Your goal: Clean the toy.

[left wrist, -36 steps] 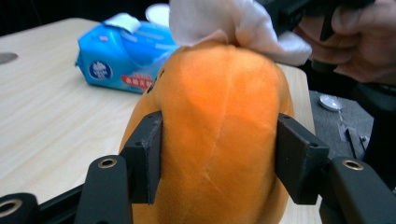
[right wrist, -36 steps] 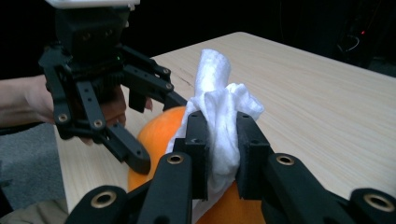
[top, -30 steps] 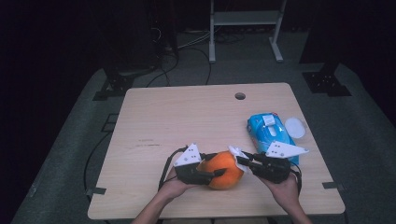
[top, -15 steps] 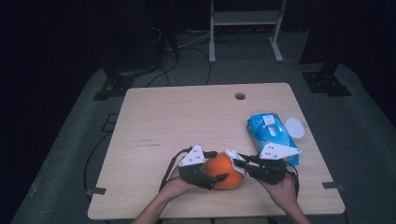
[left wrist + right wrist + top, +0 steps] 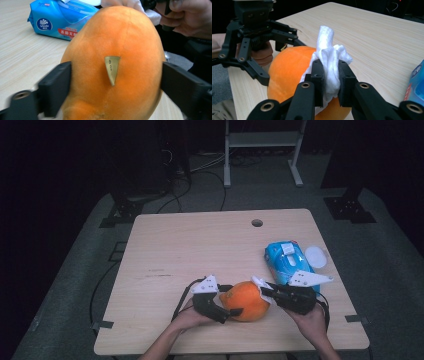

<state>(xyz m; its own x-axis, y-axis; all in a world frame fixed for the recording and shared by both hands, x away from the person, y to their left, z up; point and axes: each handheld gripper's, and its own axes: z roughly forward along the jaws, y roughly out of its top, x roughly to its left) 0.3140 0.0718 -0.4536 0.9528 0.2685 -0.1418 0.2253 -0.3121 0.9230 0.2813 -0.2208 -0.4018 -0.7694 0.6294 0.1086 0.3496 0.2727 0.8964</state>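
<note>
An orange plush fruit (image 5: pixel 246 300) lies near the table's front edge. My left gripper (image 5: pixel 231 301) comes at it from the left. Its jaws have just been closing and now press on both sides of the plush (image 5: pixel 117 62), which has a small metal tag on it. My right gripper (image 5: pixel 262 292) meets it from the right, shut on a crumpled white wipe (image 5: pixel 328 55). The wipe rests against the top of the plush (image 5: pixel 287 67). In the right gripper view the left gripper (image 5: pixel 284 47) sits just behind the plush.
A blue pack of wet wipes (image 5: pixel 287 262) lies right of the plush, close behind my right hand, with a round white lid (image 5: pixel 316 256) beside it. The wooden table (image 5: pixel 200 250) has a small hole (image 5: pixel 257 223) near its far edge. Dark floor, cables and stands surround it.
My left gripper has sunk a little and taken a wider hold around the plush. The right gripper with the wipe has shifted only slightly against the plush.
</note>
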